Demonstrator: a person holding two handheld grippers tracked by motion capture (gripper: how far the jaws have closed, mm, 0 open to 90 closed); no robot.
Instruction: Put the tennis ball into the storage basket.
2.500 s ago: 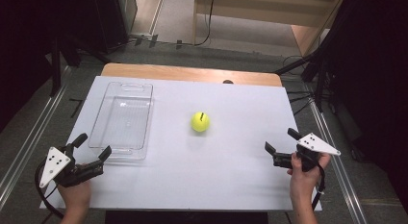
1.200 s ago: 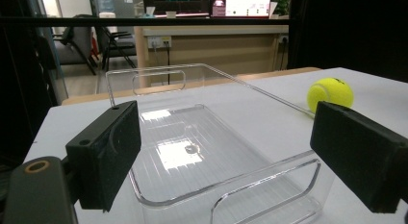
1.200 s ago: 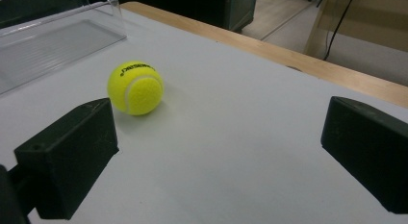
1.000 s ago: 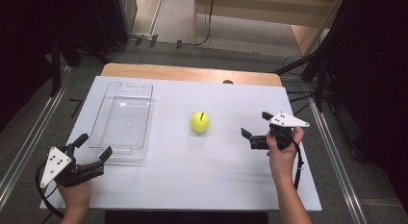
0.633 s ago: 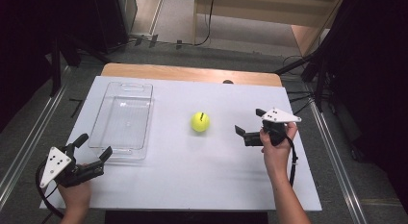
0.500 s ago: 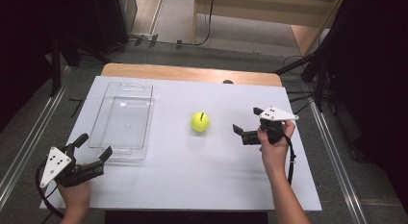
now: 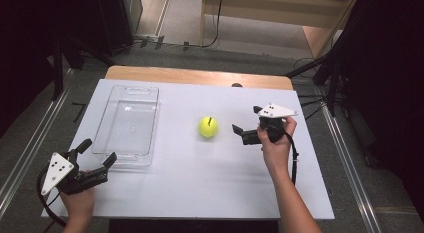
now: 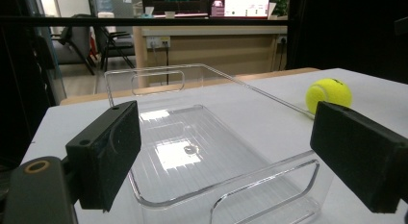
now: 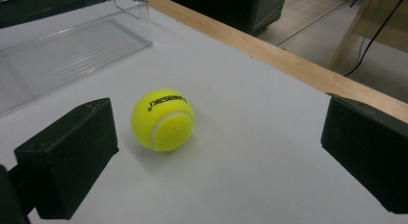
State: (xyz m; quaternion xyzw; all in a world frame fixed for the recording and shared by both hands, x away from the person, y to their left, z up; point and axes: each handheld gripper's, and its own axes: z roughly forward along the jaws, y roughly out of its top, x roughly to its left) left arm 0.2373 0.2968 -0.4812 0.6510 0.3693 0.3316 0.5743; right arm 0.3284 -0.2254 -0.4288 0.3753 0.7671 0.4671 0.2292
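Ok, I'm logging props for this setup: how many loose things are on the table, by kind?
Tennis ball: 1
Clear plastic tray: 1
Total: 2

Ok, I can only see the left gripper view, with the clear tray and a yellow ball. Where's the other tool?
Observer: The right tool is over the right side of the table, pointing at the tennis ball.
Operator: Is it grabbing the ball?
Observer: No. Its jaws stand wide open, and the ball sits on the table ahead of them, untouched.
Operator: Does the ball have writing?
Observer: Yes, the right gripper view shows black lettering across its top.
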